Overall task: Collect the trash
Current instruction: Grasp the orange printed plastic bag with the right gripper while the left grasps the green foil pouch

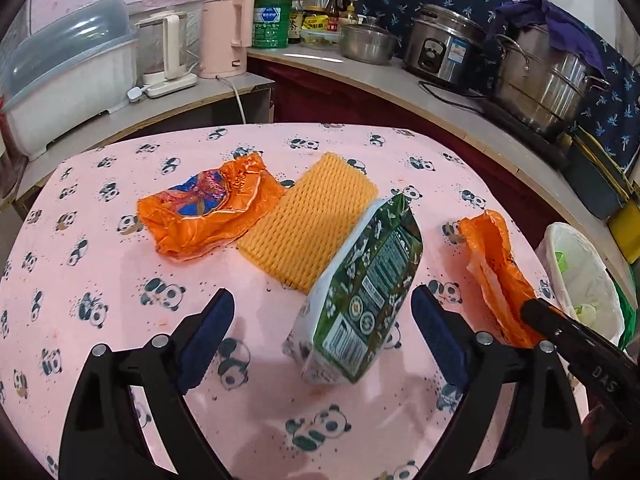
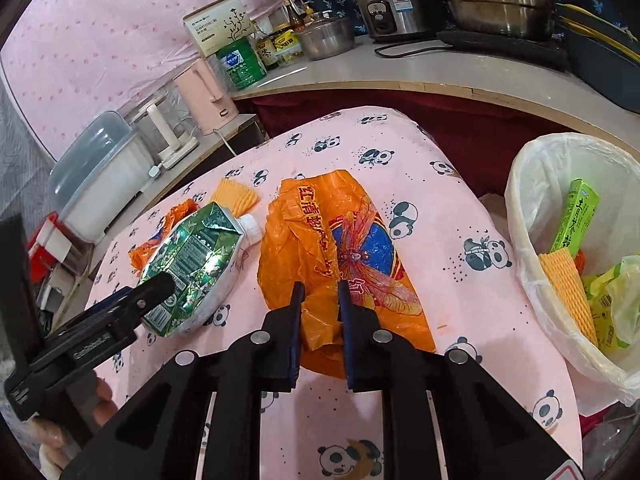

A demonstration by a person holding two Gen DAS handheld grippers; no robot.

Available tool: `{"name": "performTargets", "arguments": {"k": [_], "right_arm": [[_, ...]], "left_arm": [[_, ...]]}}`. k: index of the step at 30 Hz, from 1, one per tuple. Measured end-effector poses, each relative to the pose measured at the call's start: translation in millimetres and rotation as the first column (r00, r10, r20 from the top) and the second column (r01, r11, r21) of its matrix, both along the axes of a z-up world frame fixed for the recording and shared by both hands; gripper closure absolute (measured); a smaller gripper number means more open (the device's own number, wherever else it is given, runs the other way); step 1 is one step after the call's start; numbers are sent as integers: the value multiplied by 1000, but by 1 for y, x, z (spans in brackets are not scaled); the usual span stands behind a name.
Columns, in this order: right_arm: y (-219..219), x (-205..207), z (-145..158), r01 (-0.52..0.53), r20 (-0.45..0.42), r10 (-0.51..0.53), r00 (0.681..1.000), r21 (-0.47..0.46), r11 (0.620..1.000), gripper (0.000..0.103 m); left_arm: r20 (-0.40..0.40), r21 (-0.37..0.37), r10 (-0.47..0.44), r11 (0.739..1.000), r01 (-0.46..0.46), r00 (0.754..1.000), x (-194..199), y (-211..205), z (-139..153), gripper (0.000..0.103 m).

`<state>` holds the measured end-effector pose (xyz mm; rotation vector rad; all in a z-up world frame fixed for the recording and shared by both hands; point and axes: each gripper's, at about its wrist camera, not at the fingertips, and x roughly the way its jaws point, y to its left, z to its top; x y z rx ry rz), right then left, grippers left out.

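A crumpled green pouch [image 1: 360, 292] with a white cap lies on the pink panda tablecloth [image 1: 120, 280], between the wide-apart fingers of my left gripper [image 1: 322, 300]. Its right pad is close beside the pouch and the left pad stands clear, so it is open. My right gripper [image 2: 320, 288] is shut on a fold of an orange plastic bag [image 2: 352, 240] printed with a dragonfly. In the left wrist view this bag [image 1: 492, 264] lies at the table's right edge, with the right gripper [image 1: 532, 308] on its near end. My left gripper [image 2: 148, 288] shows beside the pouch [image 2: 192, 256].
A second orange bag [image 1: 208, 208] and a yellow foam net [image 1: 308, 220] lie farther back on the table. A white-lined bin [image 2: 520, 200] holding a green box and wrappers stands off the right edge. Kettles [image 1: 224, 36], pots [image 1: 540, 80] and a rice cooker [image 1: 444, 44] line the counters behind.
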<state>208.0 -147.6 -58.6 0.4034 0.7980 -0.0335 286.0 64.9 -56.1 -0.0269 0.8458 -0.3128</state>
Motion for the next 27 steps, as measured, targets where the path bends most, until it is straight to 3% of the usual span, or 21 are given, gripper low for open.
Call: {"name": "performTargets", "arguments": {"k": [5, 10, 17, 18, 27], "right_arm": [[1, 6, -4, -3, -5, 3, 1000, 6, 1000, 88], [3, 7, -8, -8, -13, 8, 1000, 13, 1000, 88], [6, -4, 1, -16, 9, 16, 1000, 17, 1000, 88], [7, -6, 3, -17, 14, 17, 1000, 17, 1000, 88], [1, -33, 20, -20, 49, 18, 999, 25, 999, 88]], "left_arm": [[-19, 9, -37, 999, 37, 999, 6, -14, -9, 24], [-43, 18, -59, 998, 60, 997, 2, -26, -15, 48], [-23, 9, -67, 998, 67, 997, -19, -36, -6, 71], [-28, 1, -72, 997, 72, 997, -22, -37, -4, 80], [-22, -19, -94, 995, 94, 995, -57, -55, 10, 82]]}}
